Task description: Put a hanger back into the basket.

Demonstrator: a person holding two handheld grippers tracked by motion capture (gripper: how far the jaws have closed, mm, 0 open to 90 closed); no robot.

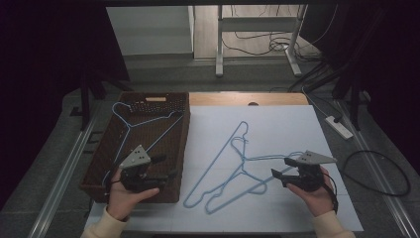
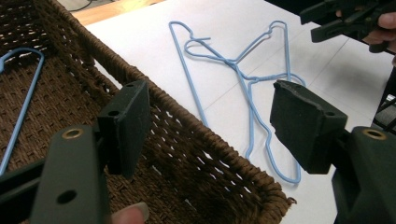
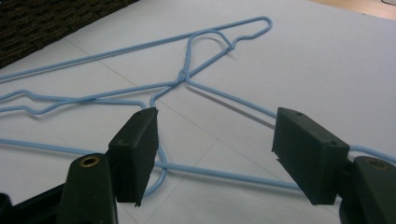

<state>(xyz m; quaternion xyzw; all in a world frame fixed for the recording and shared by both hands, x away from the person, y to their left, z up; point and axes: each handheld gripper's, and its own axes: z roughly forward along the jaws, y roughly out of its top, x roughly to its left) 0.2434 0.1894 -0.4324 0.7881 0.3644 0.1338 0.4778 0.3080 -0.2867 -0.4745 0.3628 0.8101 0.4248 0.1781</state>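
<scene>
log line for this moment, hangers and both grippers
left gripper open over basket | right gripper open beside two blue hangers on sheet | one hanger in basket

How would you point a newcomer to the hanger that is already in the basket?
Start at the brown wicker basket on the table's left side, beside the white sheet. Inside it lies one light-blue wire hanger, its hook toward the far left corner. Unlike the two tangled blue hangers on the sheet, it lies alone.
</scene>
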